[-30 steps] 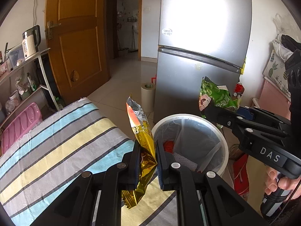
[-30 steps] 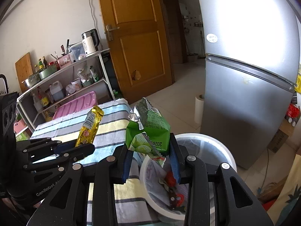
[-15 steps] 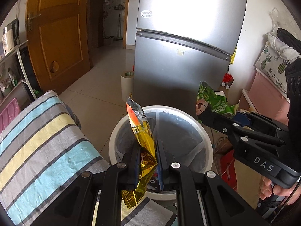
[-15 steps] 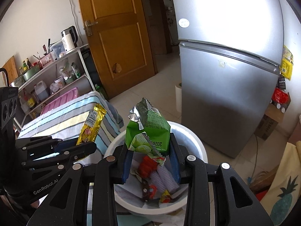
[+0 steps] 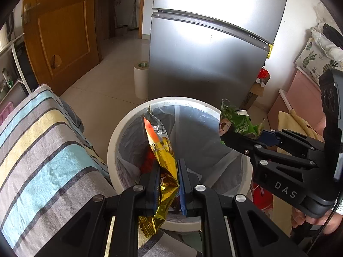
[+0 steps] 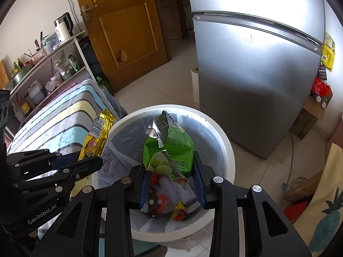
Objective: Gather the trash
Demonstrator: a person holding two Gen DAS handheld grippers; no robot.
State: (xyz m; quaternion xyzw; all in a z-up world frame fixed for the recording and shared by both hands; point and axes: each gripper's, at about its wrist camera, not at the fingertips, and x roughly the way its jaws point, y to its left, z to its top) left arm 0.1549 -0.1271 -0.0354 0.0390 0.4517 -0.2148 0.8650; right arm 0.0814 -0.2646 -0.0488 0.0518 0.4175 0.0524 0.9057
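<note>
My left gripper [image 5: 168,184] is shut on a gold and orange snack wrapper [image 5: 163,150] and holds it above the white trash bin [image 5: 126,120]. My right gripper [image 6: 171,184] is shut on a green snack bag [image 6: 171,147] and holds it over the same bin [image 6: 223,137], which is lined with a clear bag and has several wrappers inside. The right gripper with the green bag [image 5: 238,122] shows at the right of the left wrist view. The left gripper with the gold wrapper [image 6: 97,135] shows at the left of the right wrist view.
A striped cloth covers the table [image 5: 36,150] left of the bin. A silver fridge [image 5: 210,60] stands behind the bin, with a paper roll [image 5: 140,79] on the floor beside it. A wooden door [image 6: 122,21] and a cluttered shelf [image 6: 42,64] stand at the back left.
Both grippers have moved from above the striped table to over the bin, still holding their wrappers. The bin now sits directly under both.
</note>
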